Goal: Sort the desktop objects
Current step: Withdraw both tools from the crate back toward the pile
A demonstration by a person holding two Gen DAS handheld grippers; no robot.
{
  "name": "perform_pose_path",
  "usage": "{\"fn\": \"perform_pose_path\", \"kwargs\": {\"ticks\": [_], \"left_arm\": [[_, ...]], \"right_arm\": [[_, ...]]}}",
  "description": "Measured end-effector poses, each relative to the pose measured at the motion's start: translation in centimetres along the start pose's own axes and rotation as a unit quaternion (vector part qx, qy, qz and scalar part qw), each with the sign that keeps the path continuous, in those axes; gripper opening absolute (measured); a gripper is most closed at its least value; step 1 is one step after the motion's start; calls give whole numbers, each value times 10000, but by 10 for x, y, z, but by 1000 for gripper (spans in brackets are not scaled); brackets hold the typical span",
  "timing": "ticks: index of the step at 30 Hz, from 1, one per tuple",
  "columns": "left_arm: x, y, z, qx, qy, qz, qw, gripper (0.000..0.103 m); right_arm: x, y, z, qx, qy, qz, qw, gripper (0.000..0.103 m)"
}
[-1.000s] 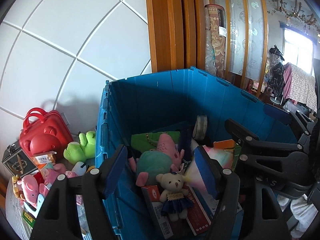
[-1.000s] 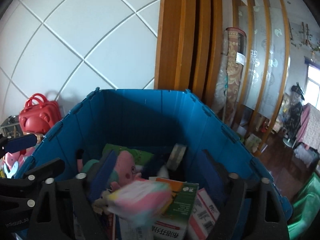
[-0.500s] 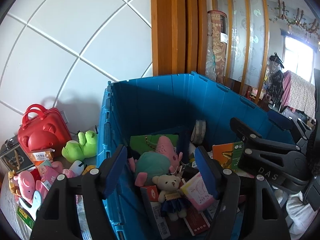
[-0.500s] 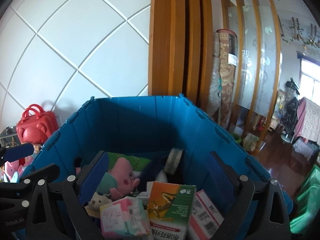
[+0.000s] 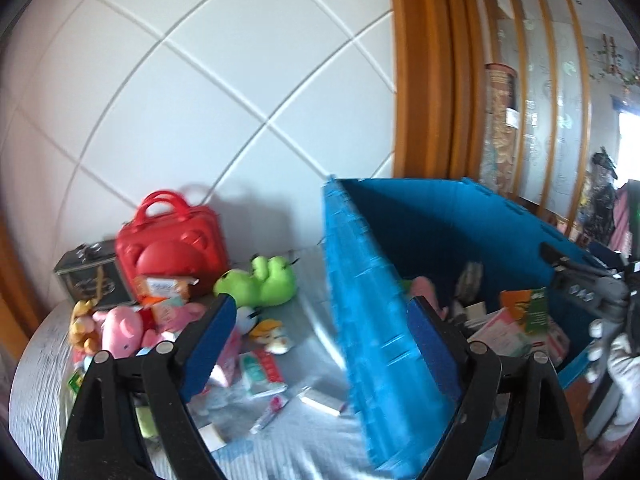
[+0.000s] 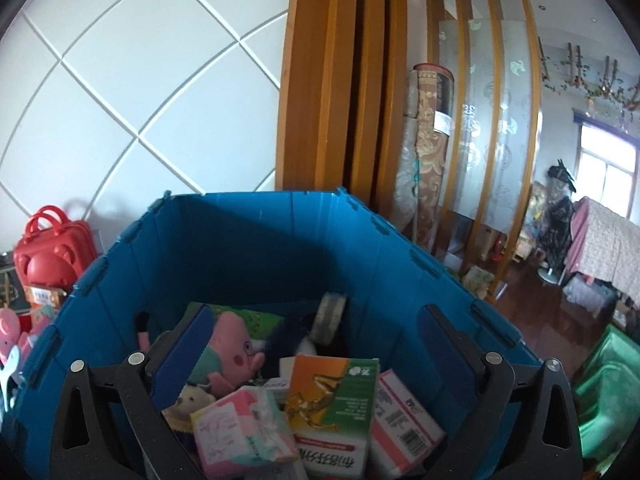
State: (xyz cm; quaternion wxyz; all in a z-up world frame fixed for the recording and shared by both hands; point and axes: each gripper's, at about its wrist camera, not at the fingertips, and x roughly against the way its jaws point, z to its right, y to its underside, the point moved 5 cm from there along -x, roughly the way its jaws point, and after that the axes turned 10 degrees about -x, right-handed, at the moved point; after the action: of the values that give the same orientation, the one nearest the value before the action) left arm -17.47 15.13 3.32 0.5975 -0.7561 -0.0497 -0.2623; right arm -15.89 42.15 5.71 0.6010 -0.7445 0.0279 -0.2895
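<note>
While jaws opening, pastel pack (image 6: 244, 428) below right hand-held gripper (image 6: 316, 360).

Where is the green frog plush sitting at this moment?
In the left wrist view, the green frog plush lies on the grey tabletop, outside the blue crate, between the crate's left wall and the red bear-shaped case.

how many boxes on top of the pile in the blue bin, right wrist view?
3: a pastel pink box front left, an orange-green box in the middle, a white-red barcode box on its right. More may lie hidden underneath.
</note>
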Motion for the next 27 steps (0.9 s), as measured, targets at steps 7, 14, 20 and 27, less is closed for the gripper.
{"fn": "perform_pose_path", "kwargs": {"ticks": [7,14,20,27], "left_arm": [[1,60,-83,470,-558,-509,9960,88],[-7,145,-155,885,-1004,-1232,9833,88],[-18,206,-192,982,-1101,-1799,9726,88],[-48,253,-197,926,-714,-2297,9662,88]], "right_arm": [[44,6,-69,288,-1079,200,9935,103],[68,35,-162,928,-1825,184,9786,103],[76,74,-226,1166,-2404,-177,9635,103],[51,152,-289,1419,-2831,-1171,9413,103]]}}
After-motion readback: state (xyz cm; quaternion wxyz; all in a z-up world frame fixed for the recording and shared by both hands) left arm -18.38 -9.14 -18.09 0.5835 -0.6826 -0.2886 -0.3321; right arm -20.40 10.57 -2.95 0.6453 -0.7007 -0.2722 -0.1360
